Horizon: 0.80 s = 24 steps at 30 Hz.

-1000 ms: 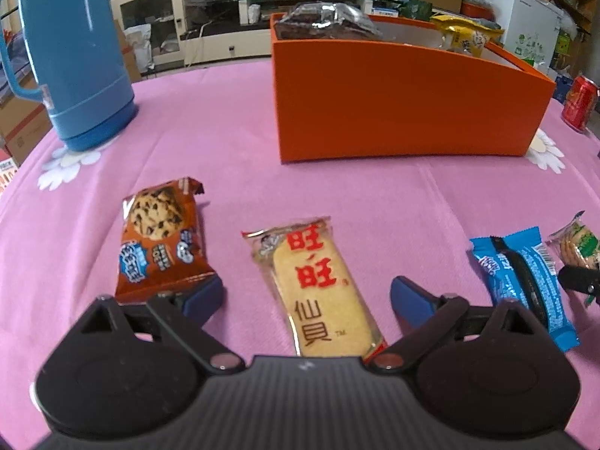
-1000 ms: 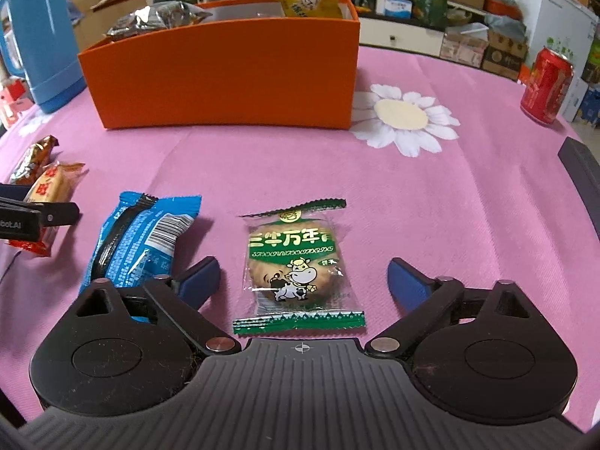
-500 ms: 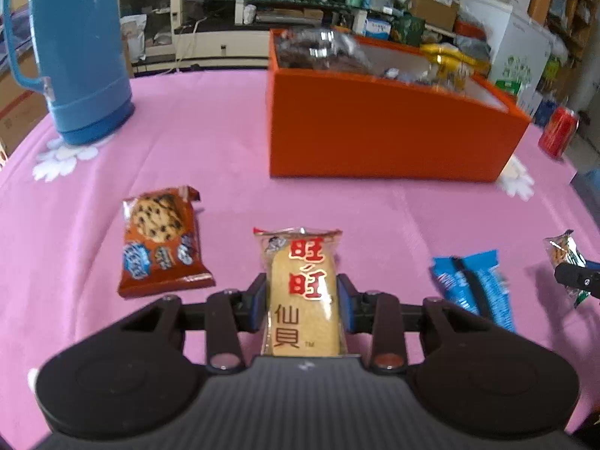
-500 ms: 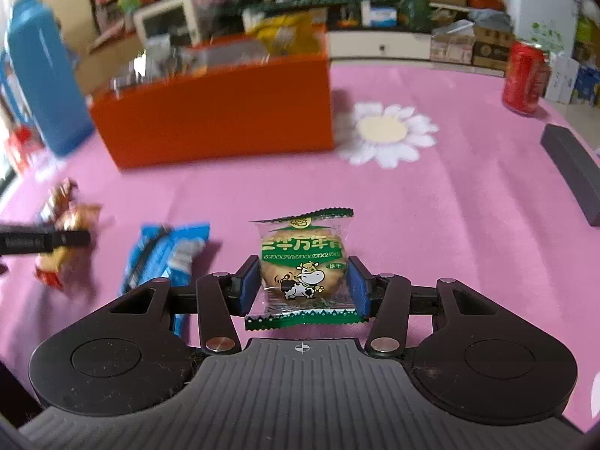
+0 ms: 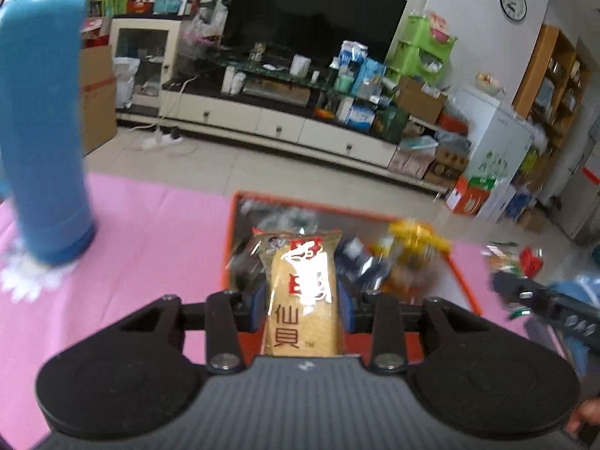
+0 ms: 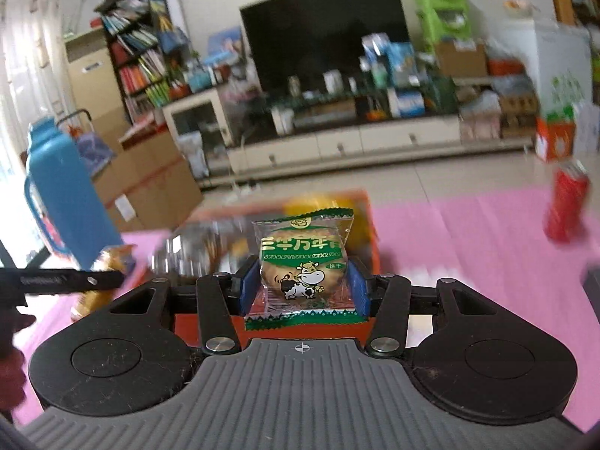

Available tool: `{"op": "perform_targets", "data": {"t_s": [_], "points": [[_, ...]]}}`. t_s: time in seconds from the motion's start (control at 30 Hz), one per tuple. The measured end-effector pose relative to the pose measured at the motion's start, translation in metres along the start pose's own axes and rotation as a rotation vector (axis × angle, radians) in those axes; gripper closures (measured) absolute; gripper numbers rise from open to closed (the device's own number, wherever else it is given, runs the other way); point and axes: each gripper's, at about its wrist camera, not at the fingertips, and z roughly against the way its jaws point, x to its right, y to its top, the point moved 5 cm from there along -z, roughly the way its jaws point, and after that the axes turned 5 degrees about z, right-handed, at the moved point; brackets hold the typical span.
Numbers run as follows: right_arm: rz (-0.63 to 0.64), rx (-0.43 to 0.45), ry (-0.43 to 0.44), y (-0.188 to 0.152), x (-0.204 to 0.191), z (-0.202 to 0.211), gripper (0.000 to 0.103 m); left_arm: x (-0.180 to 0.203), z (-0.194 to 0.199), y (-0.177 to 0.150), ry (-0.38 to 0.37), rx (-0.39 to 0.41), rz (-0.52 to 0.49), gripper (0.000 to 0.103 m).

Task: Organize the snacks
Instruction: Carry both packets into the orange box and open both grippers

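Left wrist: left tongs (image 5: 303,302) clenched on rice cracker pack (image 5: 302,296), orange box (image 5: 339,213) at 12 o'clock. Right tongs (image 6: 301,287) grasping cow-print biscuit pack (image 6: 302,262).

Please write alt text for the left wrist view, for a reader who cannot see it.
The left gripper holds a yellow rice cracker packet between its jaws, above an orange box already holding snacks. A blue thermos stands left on the pink tablecloth; a living room lies behind.
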Motion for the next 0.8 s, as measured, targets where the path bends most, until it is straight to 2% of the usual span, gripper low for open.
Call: {"op": "perform_targets", "data": {"t_s": [0.13,0.27,0.37,0.4,0.47,0.5,0.53,0.57,0.7,0.8], "points": [[0.035,0.009,-0.010,0.022,-0.012,-0.063,0.072,0.023,-0.055,0.025,-0.024,0.004,-0.014,0.068],[0.016,-0.048,-0.008,0.011,-0.017,-0.122,0.072,0.027,-0.100,0.026,-0.030,-0.030,0.014,0.068],[0.016,-0.086,0.001,-0.003,-0.019,-0.151,0.069,0.024,-0.119,0.017,-0.064,-0.061,0.008,0.065],[0.017,-0.084,0.003,-0.005,-0.021,-0.157,0.069,0.024,-0.121,0.014,-0.062,-0.063,0.004,0.064],[0.037,-0.079,-0.011,-0.008,-0.024,-0.163,0.062,0.027,-0.121,0.012,-0.080,-0.063,-0.013,0.047],[0.047,-0.077,-0.020,-0.007,-0.026,-0.164,0.058,0.027,-0.117,0.013,-0.089,-0.055,-0.014,0.043],[0.048,-0.081,-0.018,-0.008,-0.028,-0.163,0.050,0.029,-0.110,0.017,-0.092,-0.032,-0.014,0.033],[0.047,-0.082,-0.010,-0.007,-0.030,-0.163,0.046,0.031,-0.104,0.019,-0.083,-0.005,-0.021,0.032],[0.050,-0.056,-0.007,-0.001,-0.034,-0.146,0.039,0.035,-0.074,0.034,-0.058,0.089,-0.049,0.028],[0.061,-0.031,-0.016,0.002,-0.035,-0.122,0.031,0.034,-0.056,0.041,-0.062,0.117,-0.039,0.020]]}}
